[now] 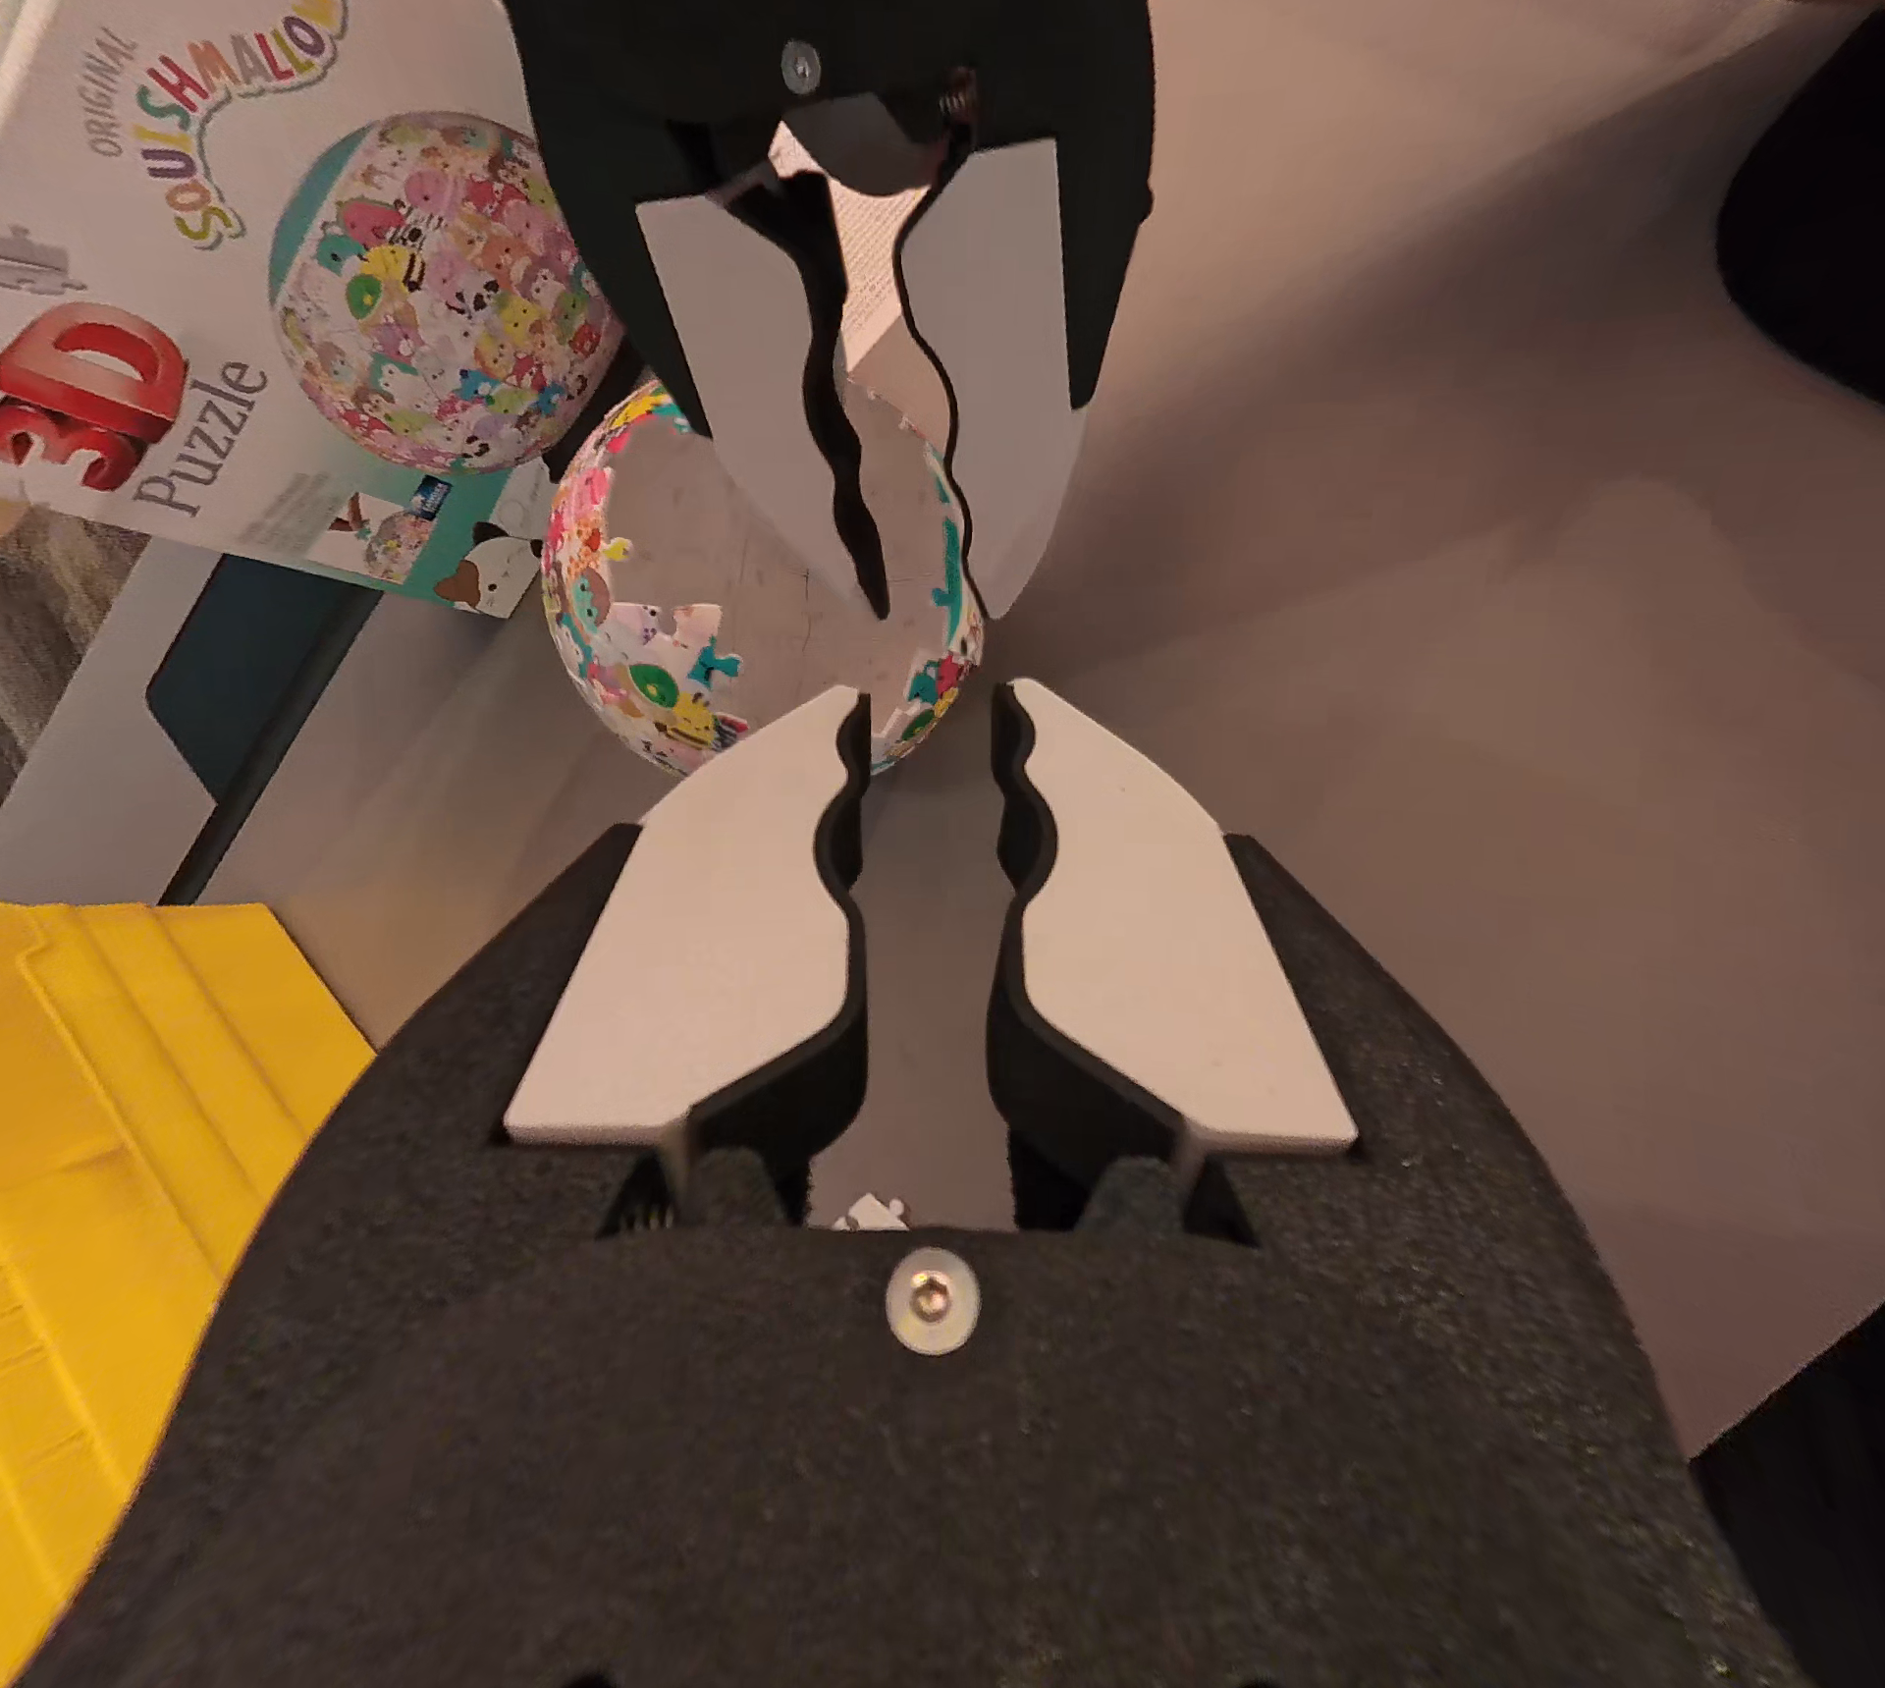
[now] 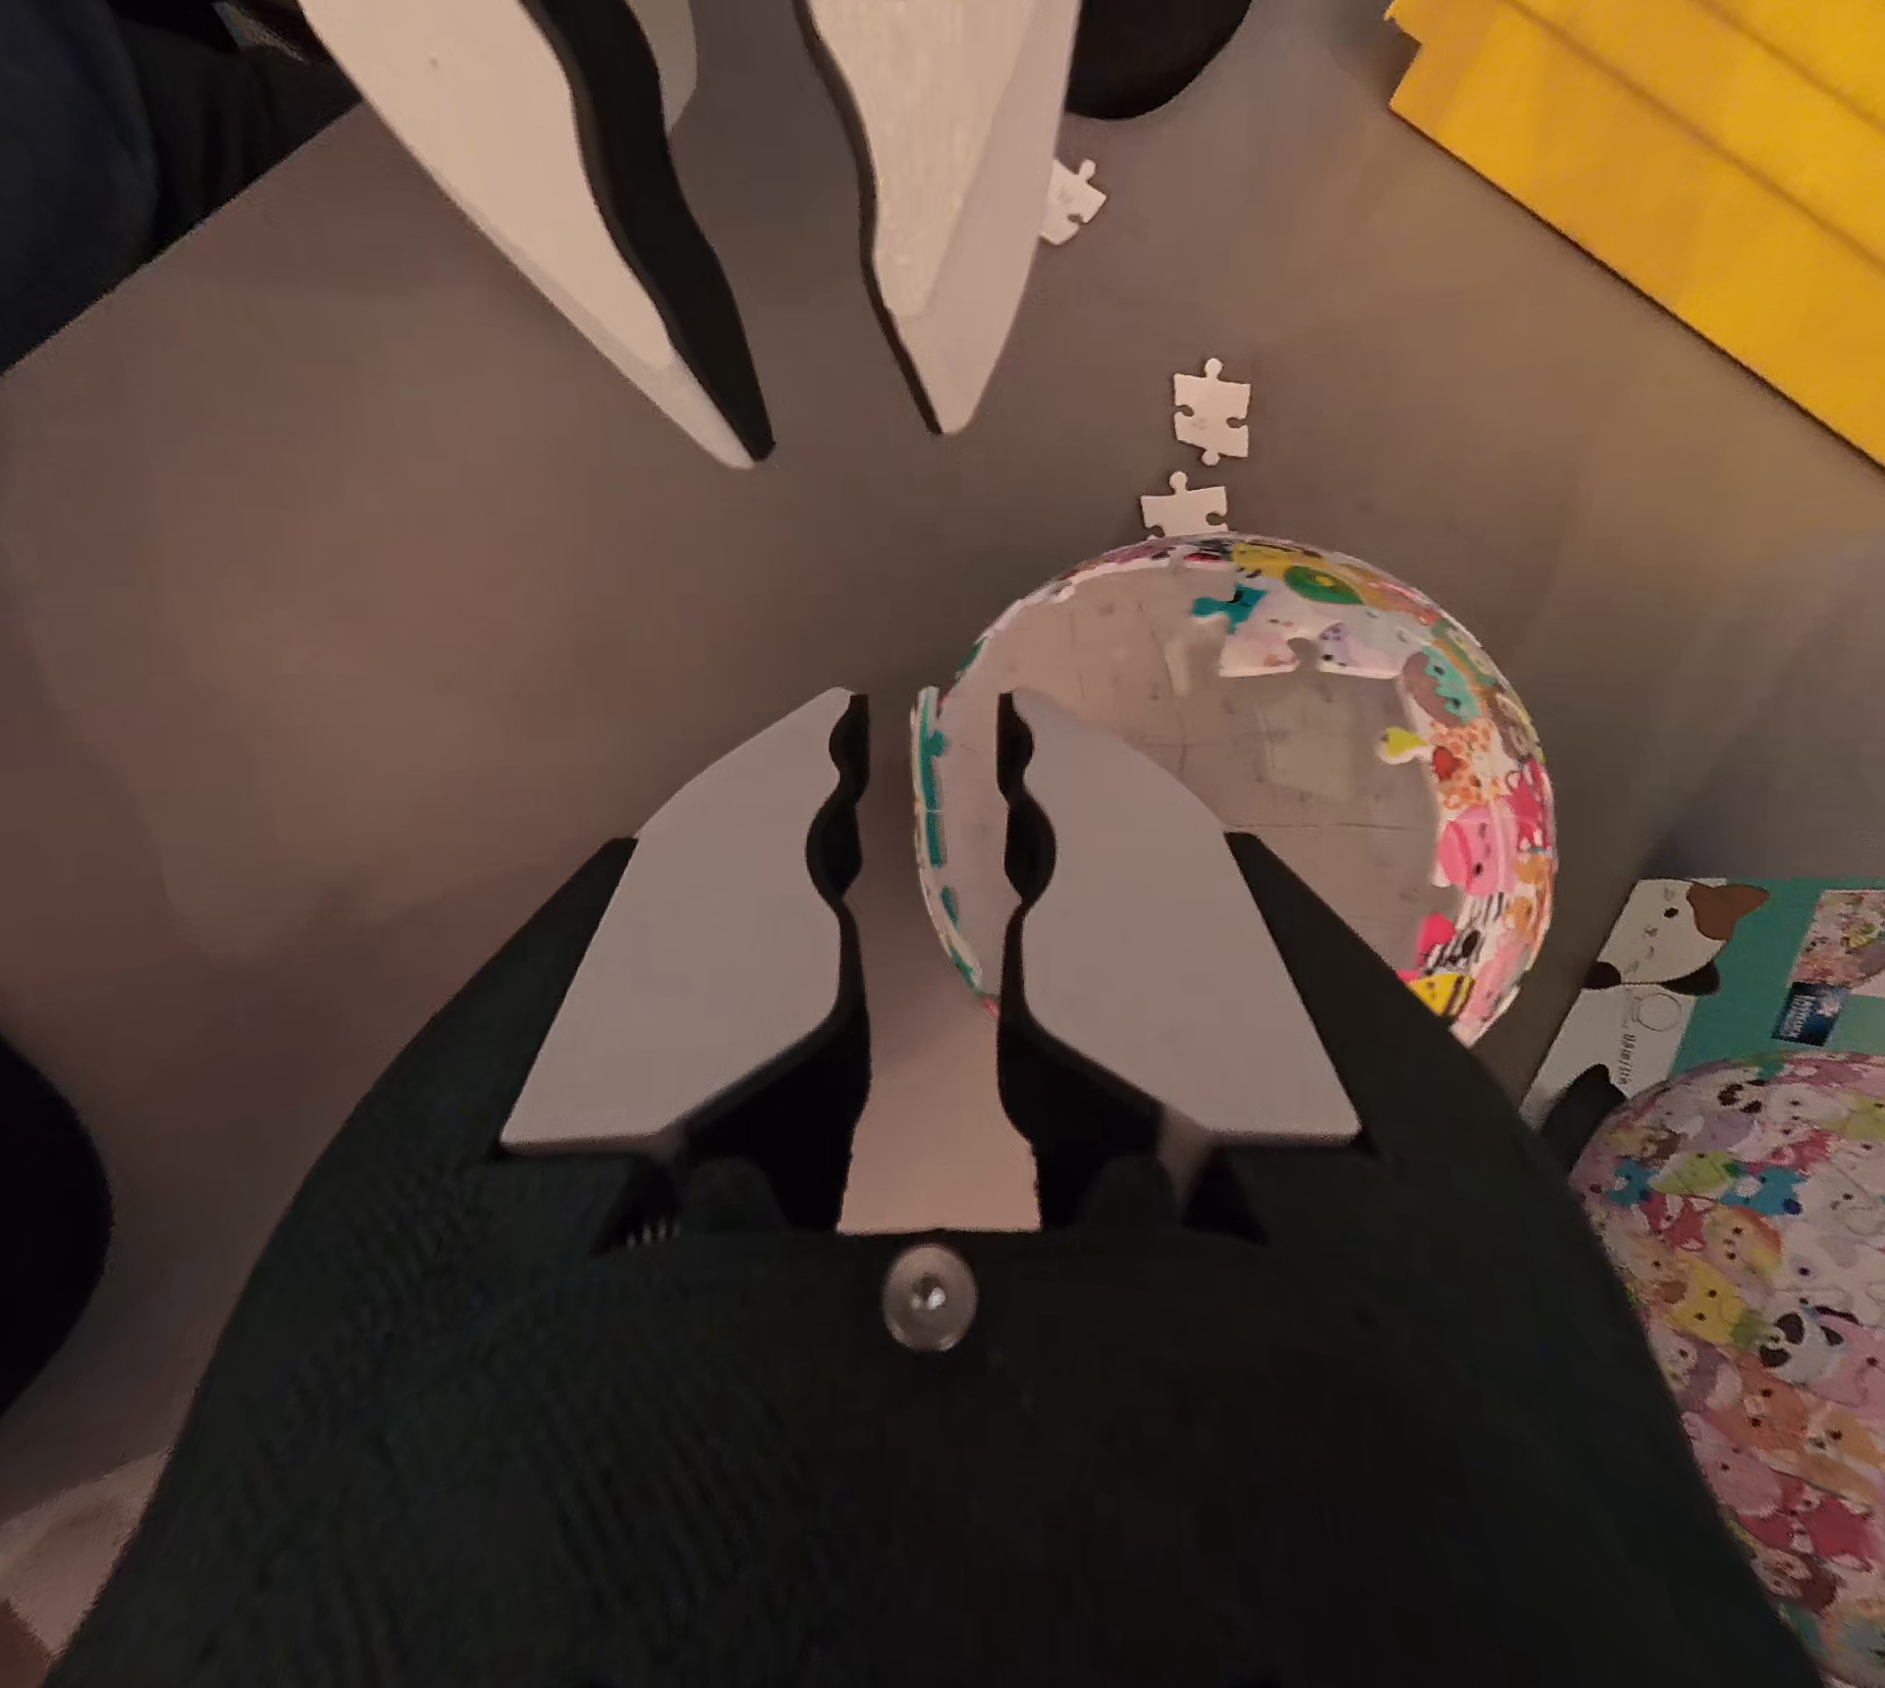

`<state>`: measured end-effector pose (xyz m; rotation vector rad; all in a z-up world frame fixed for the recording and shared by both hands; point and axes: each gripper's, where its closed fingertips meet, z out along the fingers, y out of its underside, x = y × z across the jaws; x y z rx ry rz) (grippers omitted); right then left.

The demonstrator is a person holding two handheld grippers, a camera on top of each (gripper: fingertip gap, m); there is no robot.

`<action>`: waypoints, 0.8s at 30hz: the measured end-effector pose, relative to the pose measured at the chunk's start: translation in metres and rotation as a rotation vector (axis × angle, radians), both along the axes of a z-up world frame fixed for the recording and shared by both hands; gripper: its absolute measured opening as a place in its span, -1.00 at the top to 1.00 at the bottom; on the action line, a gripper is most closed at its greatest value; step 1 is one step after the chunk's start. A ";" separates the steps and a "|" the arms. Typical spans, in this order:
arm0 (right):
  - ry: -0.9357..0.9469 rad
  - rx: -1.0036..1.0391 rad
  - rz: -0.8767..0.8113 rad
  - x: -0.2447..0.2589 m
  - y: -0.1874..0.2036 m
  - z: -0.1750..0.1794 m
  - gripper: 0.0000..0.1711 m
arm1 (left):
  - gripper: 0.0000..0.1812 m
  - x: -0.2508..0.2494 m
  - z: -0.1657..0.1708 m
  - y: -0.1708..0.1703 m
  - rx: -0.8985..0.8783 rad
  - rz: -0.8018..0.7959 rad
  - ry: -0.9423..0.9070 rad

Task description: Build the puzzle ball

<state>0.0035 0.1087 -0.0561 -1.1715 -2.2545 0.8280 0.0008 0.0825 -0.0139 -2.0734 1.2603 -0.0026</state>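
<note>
Left wrist view: the left gripper (image 1: 928, 700) points forward with its white-faced fingers spread and nothing between them. Just past its tips sits the partly built puzzle ball (image 1: 714, 619), a colourful cartoon-printed plastic shell with a large hole showing its pale inside, resting on the grey worktop (image 1: 1428, 721). The right gripper (image 1: 923, 609) comes down from the top of the picture over the ball, fingers slightly apart, apparently empty. To the left lies the white and teal puzzle box (image 1: 235, 262), and a yellow plastic bin (image 1: 133, 1180) shows at the lower left.

Right wrist view: the right gripper (image 2: 930, 700) is spread and empty, its tips at the left rim of the puzzle ball, whose opening faces up toward the camera. The left gripper enters from the top, tips well clear of the ball. Three loose white puzzle pieces (image 2: 1211, 412) lie face down on the worktop beyond the ball, on the left gripper's side.

The coming move likely turns on those pieces: they lie between the ball and the left gripper, so the left is nearer to pick one, while the right is placed to steady the ball.
</note>
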 end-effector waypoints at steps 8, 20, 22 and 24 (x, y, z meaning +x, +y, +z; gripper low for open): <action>0.023 0.067 -0.069 0.013 0.001 0.015 0.70 | 0.76 -0.015 -0.010 -0.020 0.054 0.030 -0.085; -0.098 0.145 -0.159 0.007 0.004 -0.002 0.61 | 0.75 -0.050 -0.064 -0.041 -0.004 -0.041 -0.248; -0.149 0.151 -0.174 0.003 0.005 -0.003 0.61 | 0.75 -0.054 -0.071 -0.043 -0.009 -0.056 -0.254; -0.203 0.158 -0.169 0.001 0.004 -0.005 0.61 | 0.75 -0.060 -0.077 -0.045 -0.009 -0.068 -0.246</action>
